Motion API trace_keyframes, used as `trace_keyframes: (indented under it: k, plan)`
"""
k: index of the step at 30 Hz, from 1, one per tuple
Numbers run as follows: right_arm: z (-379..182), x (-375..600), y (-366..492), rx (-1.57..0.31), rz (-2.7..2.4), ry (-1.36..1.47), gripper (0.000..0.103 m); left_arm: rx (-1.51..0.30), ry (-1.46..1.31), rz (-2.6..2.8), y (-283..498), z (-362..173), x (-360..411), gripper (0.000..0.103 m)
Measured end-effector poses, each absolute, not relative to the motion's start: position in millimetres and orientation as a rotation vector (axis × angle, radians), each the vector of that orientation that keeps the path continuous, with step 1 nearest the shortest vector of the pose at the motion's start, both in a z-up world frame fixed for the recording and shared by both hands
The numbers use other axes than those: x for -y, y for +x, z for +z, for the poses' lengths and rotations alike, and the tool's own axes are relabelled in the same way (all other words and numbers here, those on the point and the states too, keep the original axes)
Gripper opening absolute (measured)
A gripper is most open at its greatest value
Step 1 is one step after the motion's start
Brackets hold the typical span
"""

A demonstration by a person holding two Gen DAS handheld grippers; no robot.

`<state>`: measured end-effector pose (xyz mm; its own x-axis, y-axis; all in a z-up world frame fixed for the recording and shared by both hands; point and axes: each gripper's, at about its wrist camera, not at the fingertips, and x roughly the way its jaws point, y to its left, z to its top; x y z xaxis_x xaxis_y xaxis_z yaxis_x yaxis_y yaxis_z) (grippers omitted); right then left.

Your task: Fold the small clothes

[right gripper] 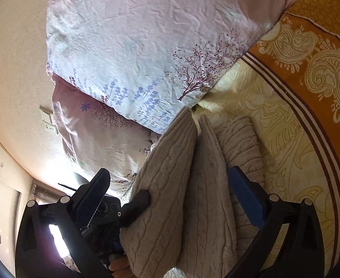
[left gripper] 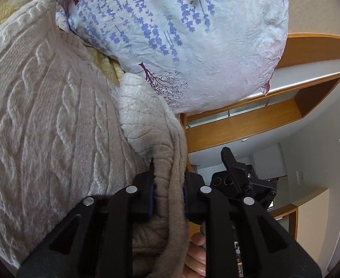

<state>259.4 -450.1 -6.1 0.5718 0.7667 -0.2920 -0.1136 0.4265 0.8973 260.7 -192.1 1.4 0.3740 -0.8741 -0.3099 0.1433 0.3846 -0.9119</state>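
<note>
1. Cream and orange paisley woven bedspread (right gripper: 285, 125) as the working surface, with brown and white stripes between the pale part and the orange border.
2. Two plump pillows in pale lilac crinkled cotton printed with blue flower sprigs and small maroon trees, stacked at the head end: upper pillow (right gripper: 146, 53) overlapping the lower pillow (right gripper: 96, 136).
3. Beige textured wall behind, carrying a white switch plate (right gripper: 47, 120); in the left wrist view, honey-coloured wooden door frame (left gripper: 251, 125) opening onto a white-walled room.
4. Beige cable-knit sweater (left gripper: 42, 127) lying on the bedspread just below the pillows, its far edge touching the lower pillow.
5. Long axis running away from both cameras toward the pillows, cable ribs following that line; gathered into several lengthwise ridges in the right wrist view.
6. Left gripper (left gripper: 168, 192) clenched on a bunched fold of the knit, pads pressing both sides.
7. Right gripper (right gripper: 167, 199) spread wide, blue pads standing clear either side of the ridged fabric, not pinching it.
8. Bare fingers (left gripper: 196, 257) visible beneath the left tool.
</note>
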Motion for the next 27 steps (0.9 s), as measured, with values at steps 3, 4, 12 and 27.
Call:
trace_keyframes:
  k: [3, 4, 12, 27]
  plan:
    - [-3, 450, 257, -0.767, 0.622, 0.967, 0.102, -0.926, -0.946, -0.802, 260, 7, 192, 0.018]
    - [-2, 451, 257, -0.757, 0.623, 0.97, 0.102, -0.915, -0.946, -0.808, 259, 10, 195, 0.018]
    - [-13, 465, 260, -0.767, 0.609, 1.031, 0.102, -1.005, -0.879, -0.867, 259, 4, 233, 0.04]
    - [-10, 463, 254, -0.813, 0.548, 0.93, 0.08, -0.8, -0.092, -0.574, 173, 50, 139, 0.074]
